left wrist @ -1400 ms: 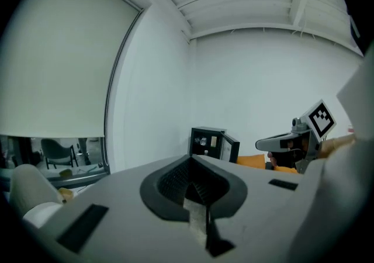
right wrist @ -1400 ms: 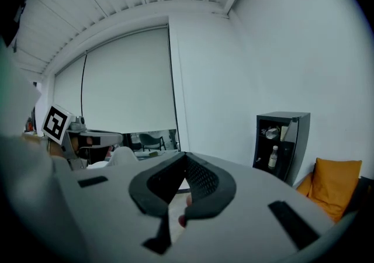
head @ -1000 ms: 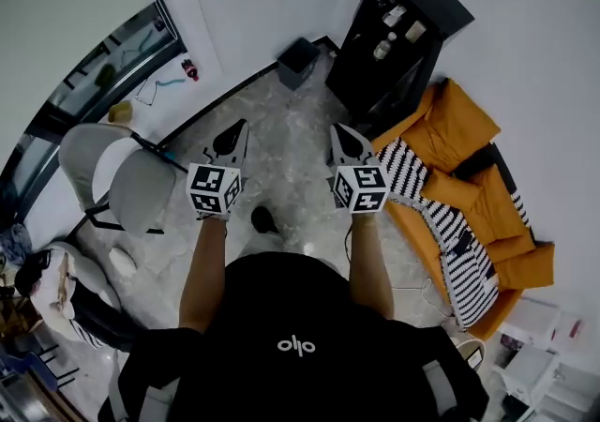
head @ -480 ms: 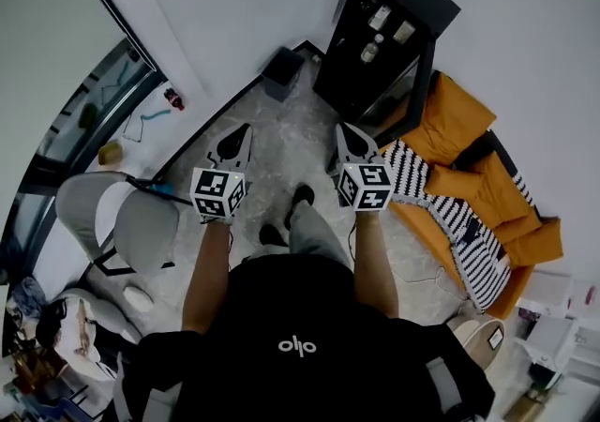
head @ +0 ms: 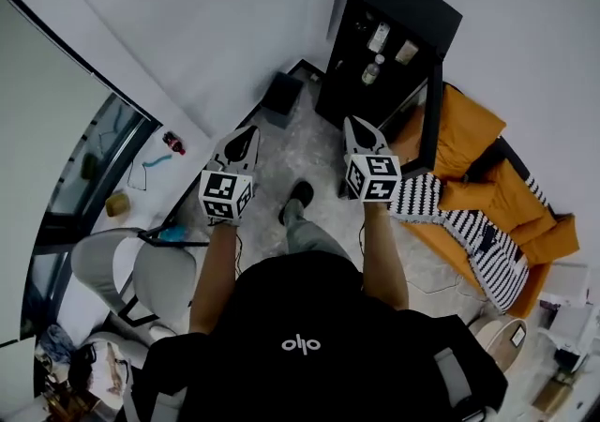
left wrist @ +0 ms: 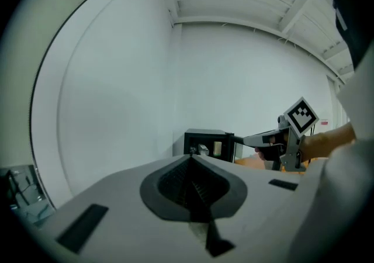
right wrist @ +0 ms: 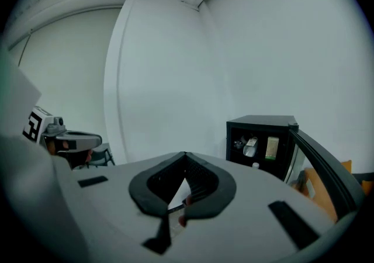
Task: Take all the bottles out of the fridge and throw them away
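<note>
Head view looks down on the person's two arms stretched out in front, and both tools point toward the far corner of the room. On that side, the left hand-held gripper [head: 247,132] is pinched fully closed with nothing in it. Its own view shows the two dark pads meeting in a point with just white wall past them. Same deal for the right hand-held gripper [head: 353,121]: jaws together, empty, tips near the front of the fridge but clear of it.

The black mini fridge [head: 392,43] stands on the floor against the white wall. Its door [head: 432,116] is swung open toward the orange sofa [head: 466,141]. All the bottles are inside it. One bottle [head: 380,36] leans at the left end of the upper shelf, right beside a pale carton [head: 406,52] at the right end. A smaller bottle [head: 372,70] with a white cap sits on the shelf below, near its front edge. Right gripper view shows the same lineup in the open fridge.

Other stuff: a small black bin [head: 280,97] sits on the floor by the wall, just left of the fridge. A black-and-white striped throw [head: 450,223] lies over the sofa seat. Grey chairs [head: 141,270] are off at the lower left. One shoe [head: 300,192] shows on the pale stone floor [head: 319,143] between the two grippers.
</note>
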